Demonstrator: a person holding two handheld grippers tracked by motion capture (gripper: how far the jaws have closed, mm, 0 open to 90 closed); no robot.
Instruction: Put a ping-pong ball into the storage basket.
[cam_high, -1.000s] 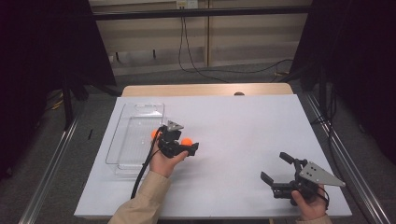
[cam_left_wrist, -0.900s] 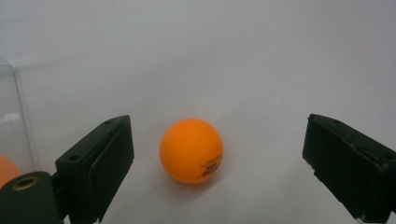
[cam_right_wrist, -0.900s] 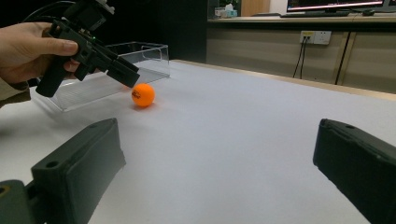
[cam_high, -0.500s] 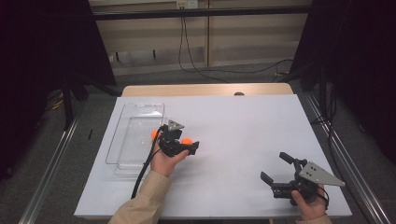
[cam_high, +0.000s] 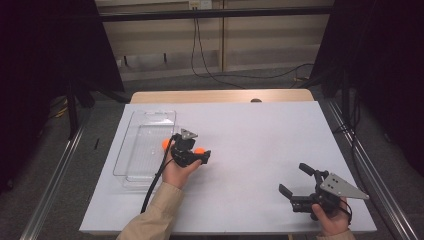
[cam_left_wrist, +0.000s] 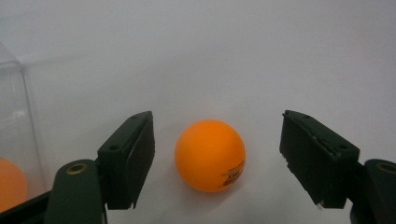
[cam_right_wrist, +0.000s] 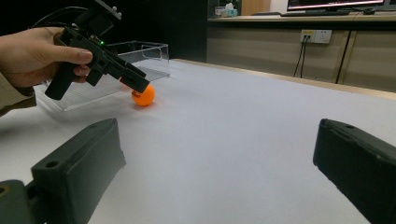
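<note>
Left gripper (cam_left_wrist: 217, 158) is held wide open over the white table (cam_high: 260, 135), jaws straddling an orange ball (cam_left_wrist: 210, 155) — nothing gripped yet, clear gaps seen on both sides in the left gripper view. In the high view the same ball (cam_high: 199, 150) is seen at roughly 3 o'clock of the left gripper (cam_high: 192, 155), just beside the clear plastic tray (cam_high: 131, 150). A second orange ball (cam_high: 165, 144) is seen at the tray's near-right edge, about 10 o'clock of the gripper; whether it is inside the tray cannot be told for sure.

Right gripper (cam_high: 295, 187) is parked near the table's 5 o'clock corner, jaws spread wide, nothing between them, well apart from the ball.

Handling, as judged: ball looks like a table-tennis ball — very light, hollow, smooth, rolls freely on the flat surface. It is likely to squirt out if pinched off-centre or above the equator. Jaws should be centred on the widest diameter, pads (cam_left_wrist: 133, 161) closed evenly and gently; a thin shell can be dented by excess force. Any nudge before closure should be expected to send it rolling.
</note>
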